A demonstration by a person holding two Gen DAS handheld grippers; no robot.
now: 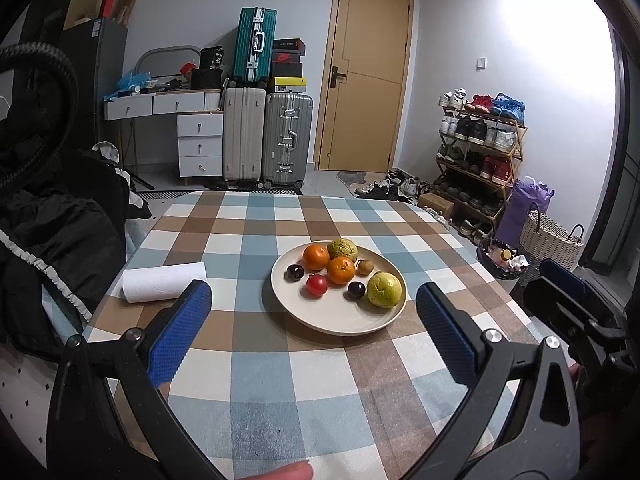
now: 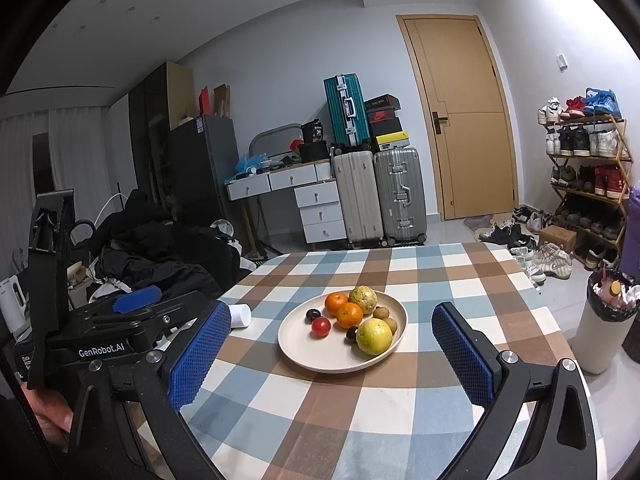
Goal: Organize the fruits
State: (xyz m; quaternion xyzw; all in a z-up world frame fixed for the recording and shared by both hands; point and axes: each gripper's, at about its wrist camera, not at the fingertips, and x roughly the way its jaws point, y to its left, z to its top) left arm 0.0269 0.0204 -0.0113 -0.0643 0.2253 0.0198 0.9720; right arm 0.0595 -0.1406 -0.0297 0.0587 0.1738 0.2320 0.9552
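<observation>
A cream plate sits in the middle of the checkered table. On it lie two oranges, a yellow-green guava, a rough green fruit, a red tomato, two dark plums and kiwis. My left gripper is open and empty, in front of the plate. My right gripper is open and empty, in front of the plate too; it also shows in the left wrist view.
A white paper towel roll lies on the table left of the plate. Dark clothes are piled left of the table. A bin and a woven basket stand on the floor to the right.
</observation>
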